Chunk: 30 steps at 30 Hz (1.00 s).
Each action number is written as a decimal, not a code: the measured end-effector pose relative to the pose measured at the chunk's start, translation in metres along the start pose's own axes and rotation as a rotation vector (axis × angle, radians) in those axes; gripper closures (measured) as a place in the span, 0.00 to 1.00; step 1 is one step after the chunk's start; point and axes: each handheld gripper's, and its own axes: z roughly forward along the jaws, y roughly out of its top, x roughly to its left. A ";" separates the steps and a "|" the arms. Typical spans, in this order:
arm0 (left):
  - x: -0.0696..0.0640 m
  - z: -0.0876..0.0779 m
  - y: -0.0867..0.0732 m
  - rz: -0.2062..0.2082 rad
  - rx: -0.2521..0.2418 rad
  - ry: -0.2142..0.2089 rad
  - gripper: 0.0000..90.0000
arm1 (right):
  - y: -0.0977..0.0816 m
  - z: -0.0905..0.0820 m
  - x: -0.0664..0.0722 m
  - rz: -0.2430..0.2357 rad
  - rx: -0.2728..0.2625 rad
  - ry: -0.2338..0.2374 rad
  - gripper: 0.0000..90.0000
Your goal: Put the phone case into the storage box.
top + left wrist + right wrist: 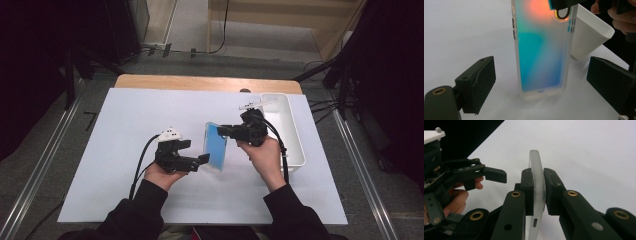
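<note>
A translucent phone case (215, 146) with a blue-to-orange back stands upright on the white sheet, its bottom edge on the table (541, 50). My right gripper (223, 130) is shut on the case's upper edge; both black pads press its frosted rim (538, 173). My left gripper (202, 160) is open just left of the case's lower end. In the left gripper view its two pads (477, 82) stand wide apart on either side of the case without touching it. The left gripper (496, 175) also appears at the left of the right gripper view.
A white rectangular bin (287, 127) stands at the table's right, just behind the right hand, and appears behind the case (591, 35). The white sheet (130, 130) covers a wooden table (200, 82). A cable trails from each gripper toward the person.
</note>
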 end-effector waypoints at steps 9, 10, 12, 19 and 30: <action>0.005 -0.007 0.007 0.008 0.030 -0.016 0.19 | 0.003 -0.011 -0.002 -0.087 0.013 0.036 0.86; 0.006 -0.008 0.008 0.002 0.031 -0.024 0.19 | 0.004 -0.012 -0.003 -0.099 0.013 0.042 0.86; 0.009 -0.009 0.010 -0.012 0.046 -0.053 0.19 | 0.004 -0.014 -0.005 -0.105 0.020 0.055 0.86; 0.018 -0.014 0.015 -0.026 0.075 -0.097 0.19 | 0.008 -0.020 -0.007 -0.151 0.049 0.082 0.86; 0.024 -0.019 0.020 -0.003 0.150 -0.170 0.20 | 0.011 -0.022 -0.012 -0.219 0.117 0.165 0.86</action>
